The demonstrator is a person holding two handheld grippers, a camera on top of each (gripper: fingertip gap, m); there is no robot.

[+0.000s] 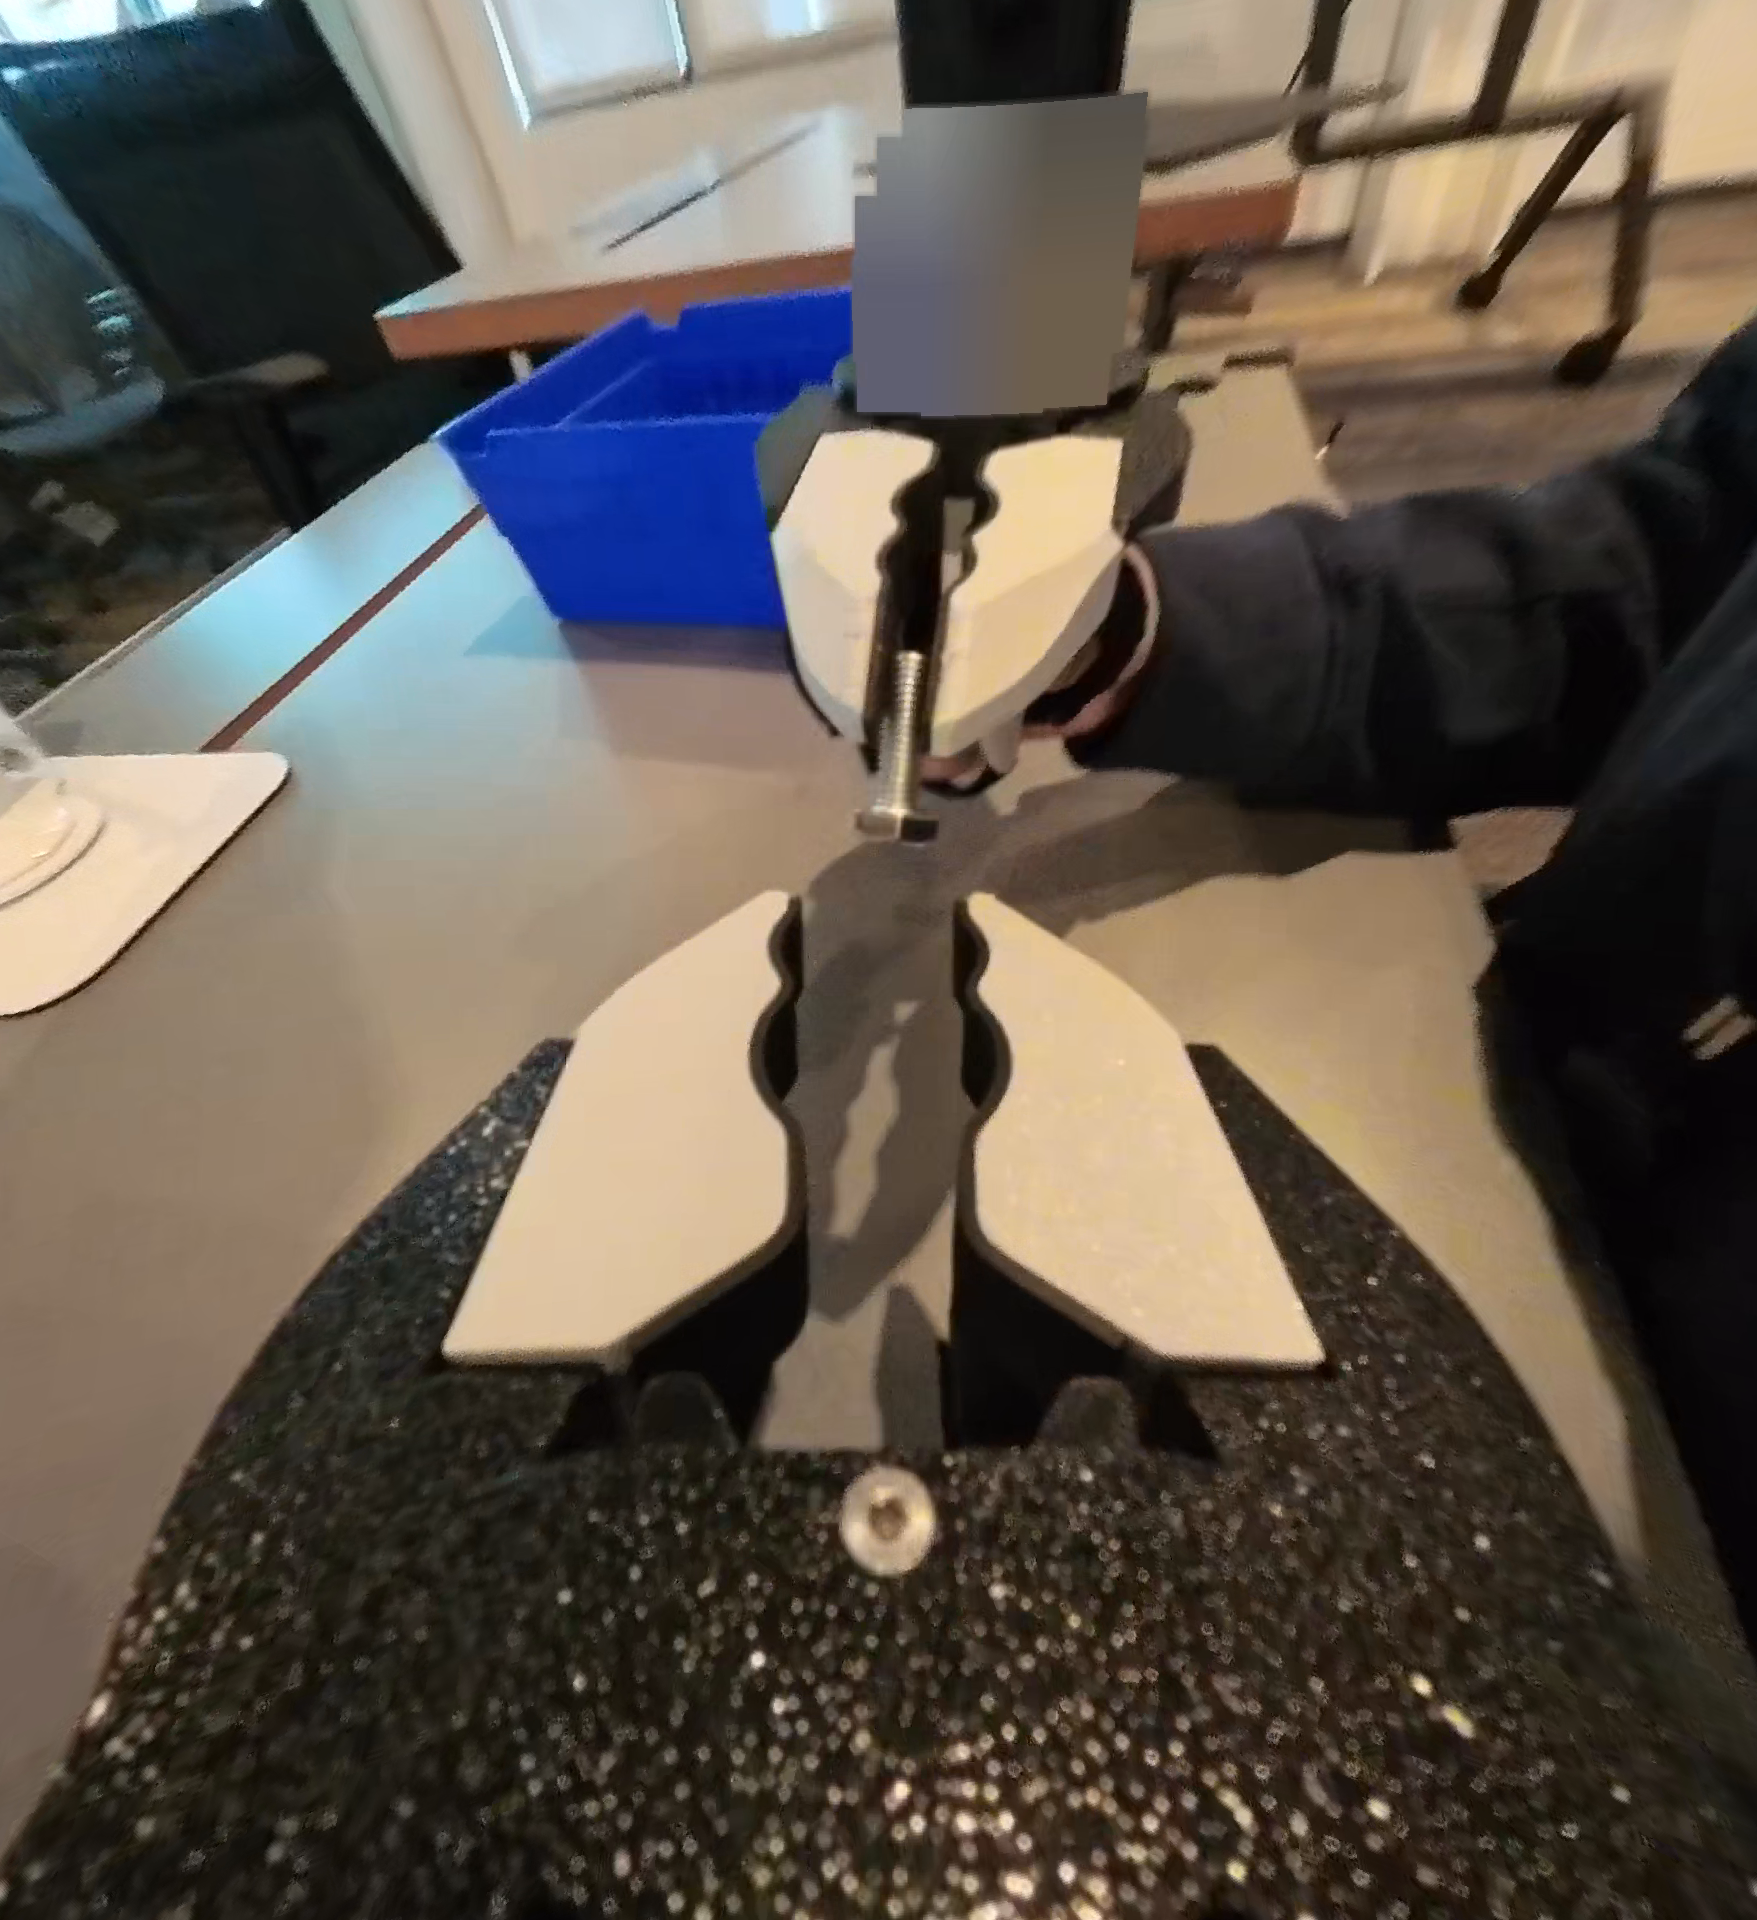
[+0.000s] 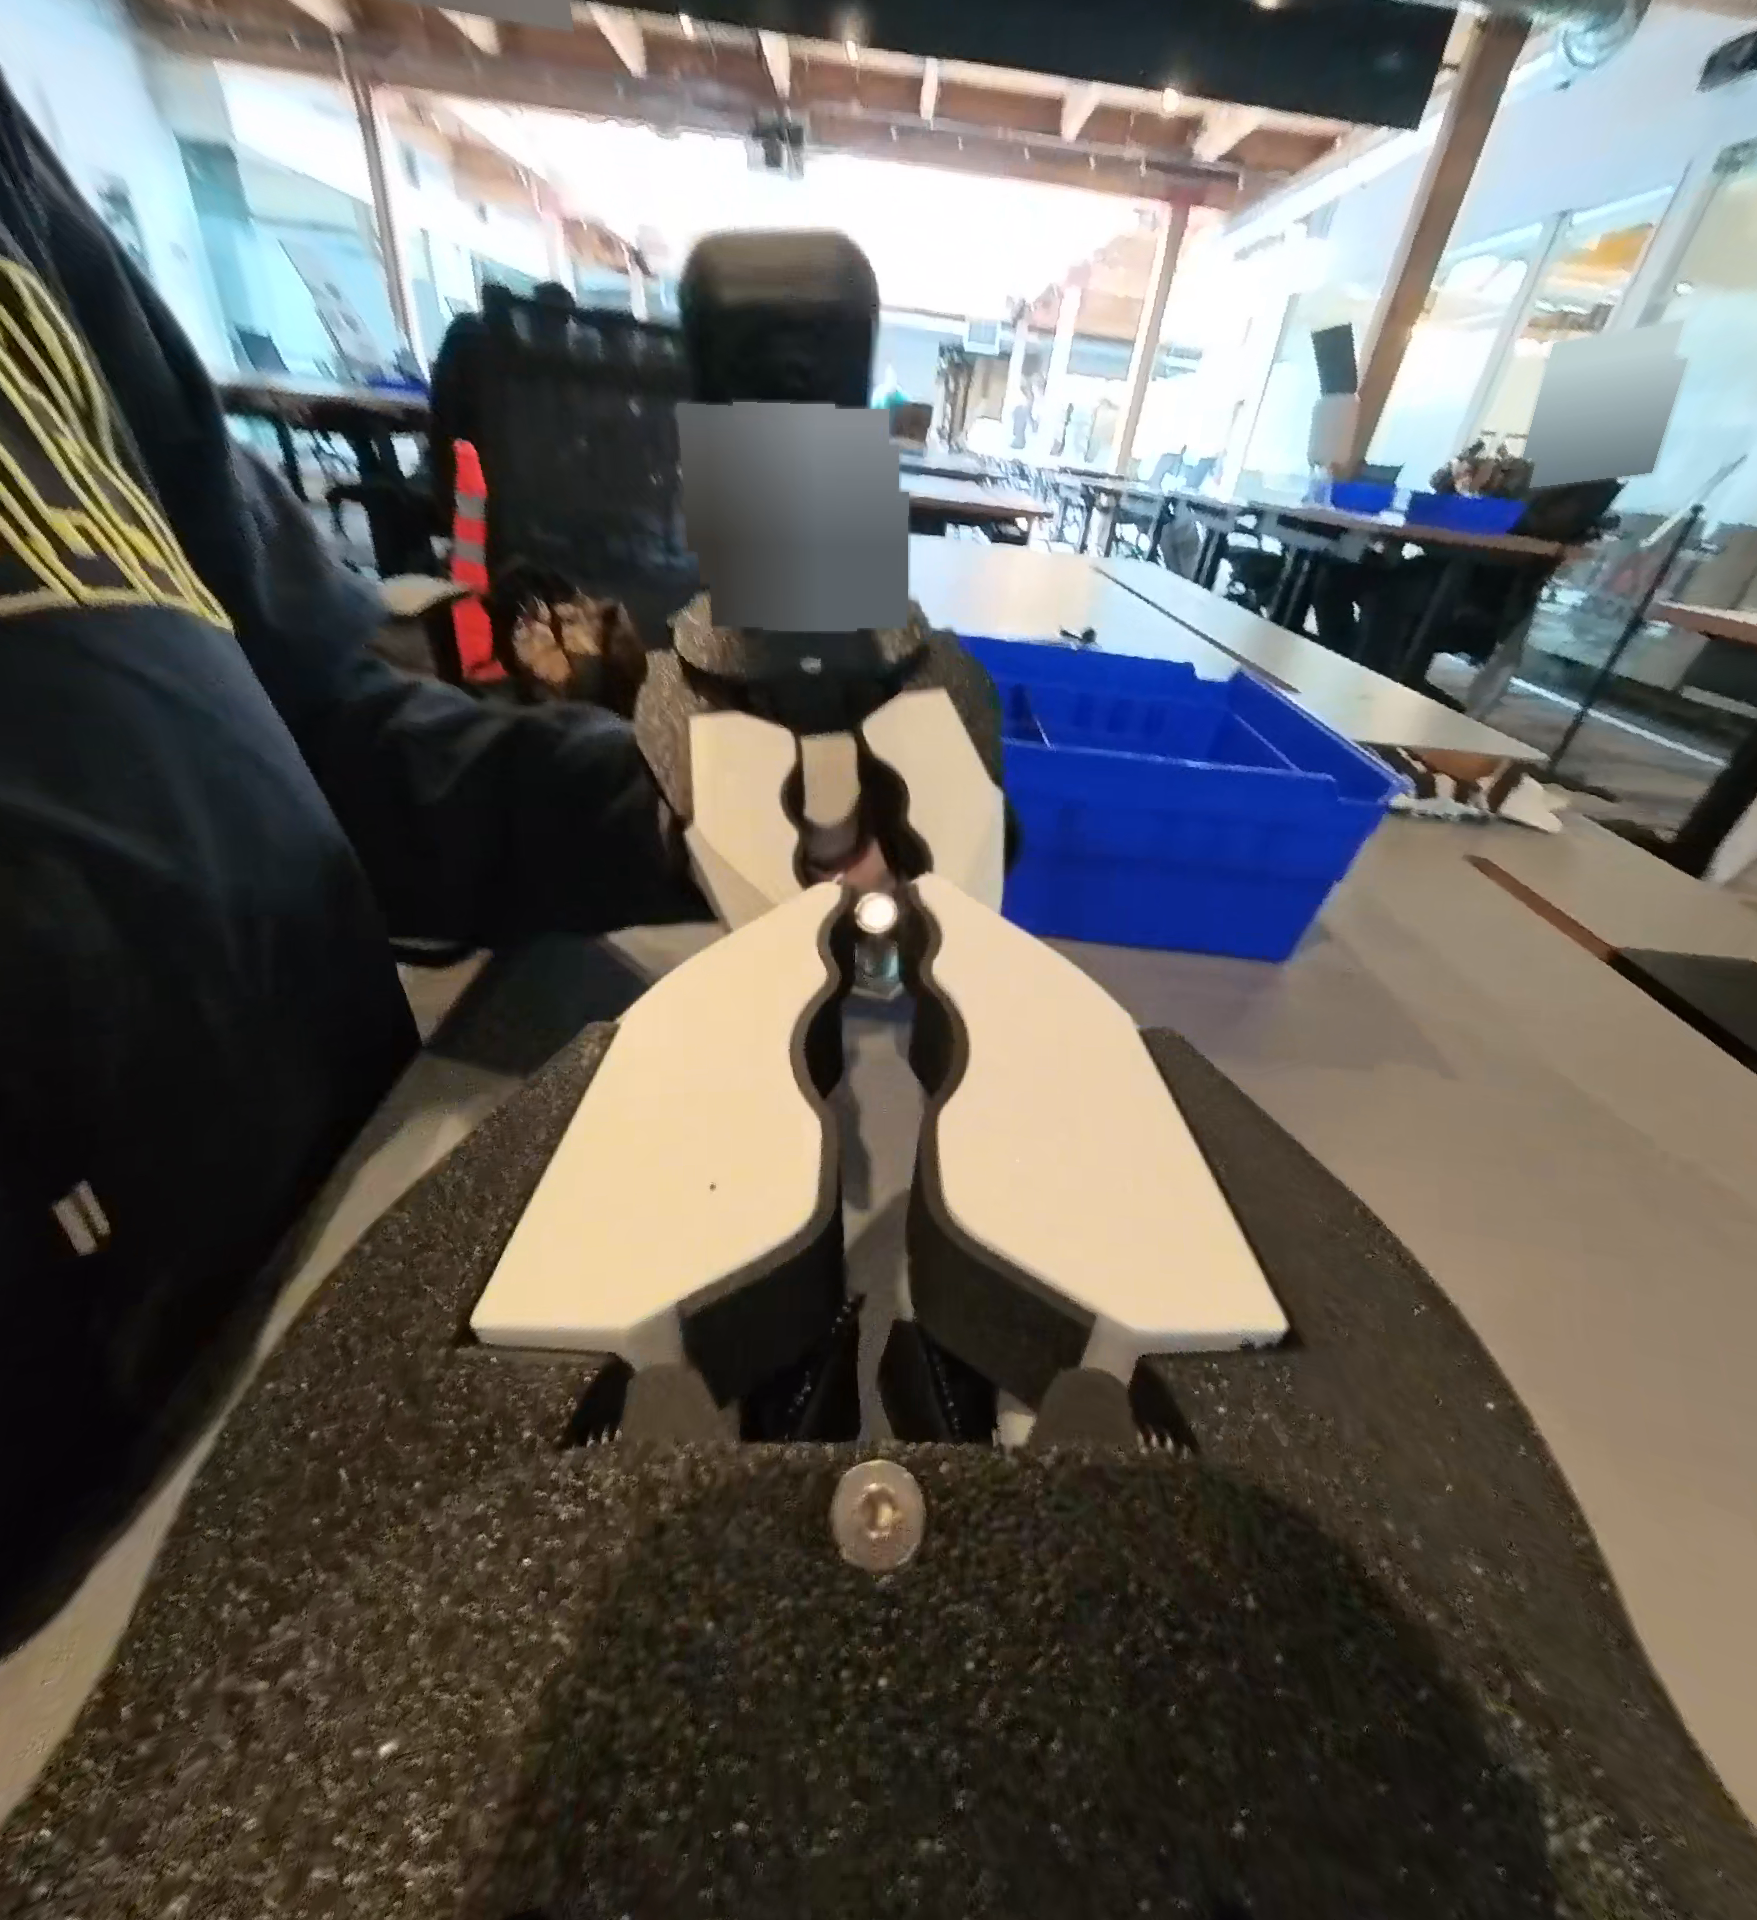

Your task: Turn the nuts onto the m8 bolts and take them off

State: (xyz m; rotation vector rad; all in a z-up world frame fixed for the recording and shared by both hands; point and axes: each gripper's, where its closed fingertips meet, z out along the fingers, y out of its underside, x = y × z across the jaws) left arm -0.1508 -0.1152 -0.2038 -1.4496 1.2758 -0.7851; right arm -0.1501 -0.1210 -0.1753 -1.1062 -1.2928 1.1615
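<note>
My right gripper is clamped on the bolt: both fingertips press its threaded shank near the tip, and from my right wrist camera I look straight down onto the shank's bright end. The bolt stands upright, its hex head down at the table, below the fingertips. I can make out no nut on the thread.

My left gripper has its fingers apart with only bare table between them. It faces the right one head-on, its tips just short of the bolt head and not touching it.

Beyond the fingers, a blue bin sits on the table behind the right gripper, on my left-camera side left of it. A white pad lies far left. Dark sleeves run in from the side to the handles.
</note>
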